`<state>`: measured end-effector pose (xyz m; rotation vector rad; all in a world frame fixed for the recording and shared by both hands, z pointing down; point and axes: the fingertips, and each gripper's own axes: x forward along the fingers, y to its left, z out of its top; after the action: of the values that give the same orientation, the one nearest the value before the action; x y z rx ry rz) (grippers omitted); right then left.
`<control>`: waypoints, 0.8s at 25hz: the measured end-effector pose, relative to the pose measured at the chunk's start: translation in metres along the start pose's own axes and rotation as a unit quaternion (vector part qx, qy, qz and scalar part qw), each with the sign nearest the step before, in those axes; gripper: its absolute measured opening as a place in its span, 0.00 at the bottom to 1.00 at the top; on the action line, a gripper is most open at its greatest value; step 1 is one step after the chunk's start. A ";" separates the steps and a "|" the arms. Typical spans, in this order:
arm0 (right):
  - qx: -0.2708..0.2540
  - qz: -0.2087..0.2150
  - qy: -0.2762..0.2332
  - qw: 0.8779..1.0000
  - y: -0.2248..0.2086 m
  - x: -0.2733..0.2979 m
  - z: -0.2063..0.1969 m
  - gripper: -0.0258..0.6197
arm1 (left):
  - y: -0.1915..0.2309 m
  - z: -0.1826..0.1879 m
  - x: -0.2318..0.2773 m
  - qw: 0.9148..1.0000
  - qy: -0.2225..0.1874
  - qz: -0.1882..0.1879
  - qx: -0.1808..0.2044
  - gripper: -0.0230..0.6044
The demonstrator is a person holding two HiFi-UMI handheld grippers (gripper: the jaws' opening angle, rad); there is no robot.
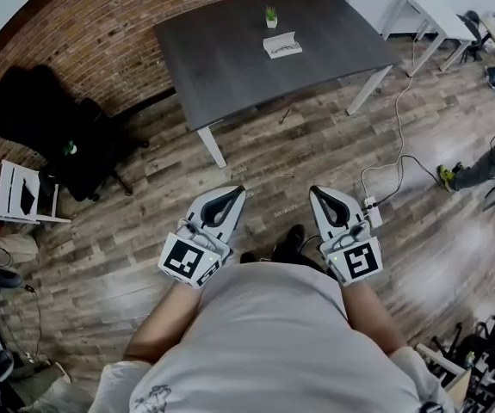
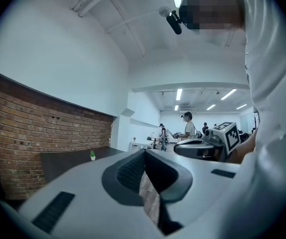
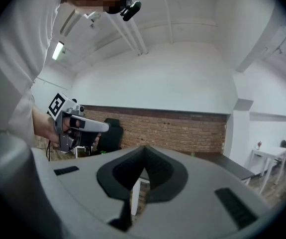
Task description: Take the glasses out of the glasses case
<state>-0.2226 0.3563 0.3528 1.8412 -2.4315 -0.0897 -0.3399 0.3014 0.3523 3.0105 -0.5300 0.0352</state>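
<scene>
A white glasses case [image 1: 281,45] lies open on the dark grey table [image 1: 221,67] far ahead of me, with what looks like the glasses in it. My left gripper [image 1: 237,191] and right gripper [image 1: 315,191] are held level close to my body, well short of the table and above the wooden floor. Both are shut with nothing between the jaws. In the left gripper view the tips [image 2: 144,152] meet, with the right gripper [image 2: 202,146] beside them. In the right gripper view the tips [image 3: 144,147] also meet, and the left gripper [image 3: 78,124] shows at left.
A small potted plant [image 1: 270,15] stands behind the case. A black office chair [image 1: 58,136] and white rack [image 1: 19,192] are at left. A power strip with cable [image 1: 372,209] lies on the floor at right. A person [image 1: 488,166] stands at far right, near a white table [image 1: 428,11].
</scene>
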 end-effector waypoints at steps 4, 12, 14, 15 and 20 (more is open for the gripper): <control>0.000 -0.016 0.001 1.000 -0.033 0.001 -0.009 0.05 | -0.001 -0.005 0.030 1.000 0.006 0.000 -0.005 0.05; 0.001 -0.032 0.016 0.999 -0.123 -0.002 -0.033 0.21 | 0.000 -0.014 0.114 1.000 0.016 -0.001 -0.015 0.05; 0.013 -0.030 0.012 0.999 -0.140 -0.007 -0.033 0.23 | -0.005 -0.015 0.134 1.000 0.017 -0.005 -0.016 0.05; 0.019 -0.031 0.010 0.999 -0.149 -0.010 -0.033 0.25 | -0.008 -0.015 0.144 1.000 0.017 -0.007 -0.016 0.05; 0.031 -0.033 0.014 0.999 -0.191 -0.022 -0.043 0.30 | -0.015 -0.016 0.186 0.999 0.028 -0.007 -0.017 0.05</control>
<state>-0.0296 0.3262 0.3755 1.9353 -2.3801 0.0069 -0.1604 0.2537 0.3739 2.9707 -0.4984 0.1079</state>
